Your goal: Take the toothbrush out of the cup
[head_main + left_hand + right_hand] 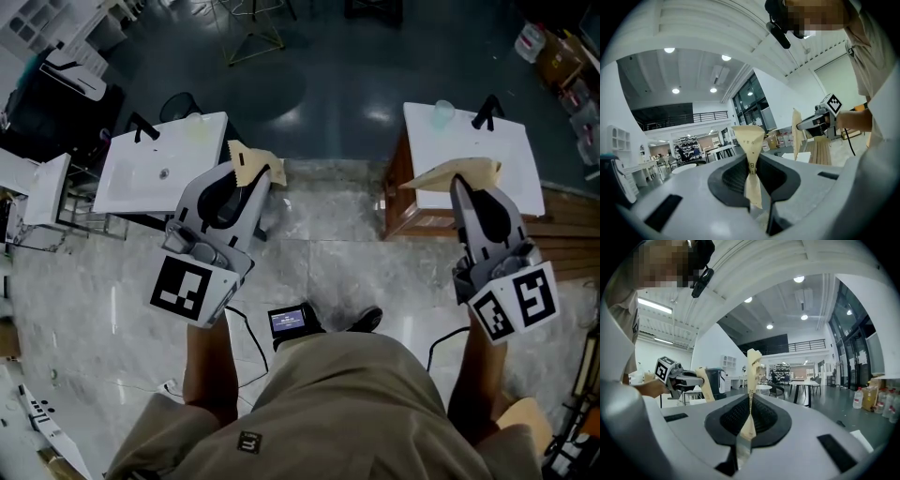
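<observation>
- Cup (443,112): at the back left corner of the right sink (502,164), beside the tap (487,112). The toothbrush is too small to make out.
- Right gripper (457,174) (752,363): fingertips overlap that sink's front edge in the head view. Fingers are together with nothing between them.
- Left gripper (248,161) (749,140): beside the left sink (141,178), well apart from the cup. Fingers are together and empty.

Cup: a small, pale green, see-through cup (443,112), showing as a round shape from above.
Place: it is sitting near the far edge of the white counter (469,141) on the right, just beside the black tap (487,112).
Toothbrush: it is too small to make out in the cup from here.
</observation>
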The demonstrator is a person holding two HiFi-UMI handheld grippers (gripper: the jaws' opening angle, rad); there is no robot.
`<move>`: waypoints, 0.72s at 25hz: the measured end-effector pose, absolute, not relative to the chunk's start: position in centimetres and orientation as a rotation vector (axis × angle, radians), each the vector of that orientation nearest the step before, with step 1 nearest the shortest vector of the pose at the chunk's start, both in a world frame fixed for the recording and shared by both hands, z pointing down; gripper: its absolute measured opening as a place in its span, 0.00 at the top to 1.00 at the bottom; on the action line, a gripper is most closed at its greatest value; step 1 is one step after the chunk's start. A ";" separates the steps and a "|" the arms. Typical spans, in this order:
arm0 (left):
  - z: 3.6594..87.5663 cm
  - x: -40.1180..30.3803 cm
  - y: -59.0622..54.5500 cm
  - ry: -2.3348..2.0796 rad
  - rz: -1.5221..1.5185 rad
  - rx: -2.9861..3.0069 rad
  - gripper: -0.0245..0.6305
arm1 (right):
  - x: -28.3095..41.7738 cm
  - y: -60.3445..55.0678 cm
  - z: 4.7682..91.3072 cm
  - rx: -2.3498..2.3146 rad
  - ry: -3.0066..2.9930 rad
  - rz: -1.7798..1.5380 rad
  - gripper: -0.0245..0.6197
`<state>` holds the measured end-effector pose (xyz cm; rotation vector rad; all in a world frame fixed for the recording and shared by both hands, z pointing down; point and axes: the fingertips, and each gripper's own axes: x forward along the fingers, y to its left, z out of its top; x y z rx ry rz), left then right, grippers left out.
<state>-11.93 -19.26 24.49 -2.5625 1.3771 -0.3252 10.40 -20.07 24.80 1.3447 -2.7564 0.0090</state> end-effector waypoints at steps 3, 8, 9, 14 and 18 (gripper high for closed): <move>24.6 -13.1 -19.1 1.372 -0.324 -2.565 0.88 | 9.3 -20.1 24.7 1.351 -2.753 0.004 0.95; 24.8 -14.8 -18.9 1.365 -0.311 -2.573 0.88 | 7.3 -19.8 24.6 1.352 -2.750 -0.009 0.95; 24.8 -14.9 -18.9 1.363 -0.310 -2.575 0.88 | 7.2 -19.8 24.6 1.353 -2.749 -0.009 0.95; 25.0 -15.5 -18.8 1.354 -0.305 -2.581 0.88 | 6.6 -19.6 24.9 1.359 -2.742 -0.003 0.95; 25.1 -16.4 -18.5 1.356 -0.306 -2.584 0.88 | 5.7 -19.2 24.9 1.360 -2.740 0.000 0.95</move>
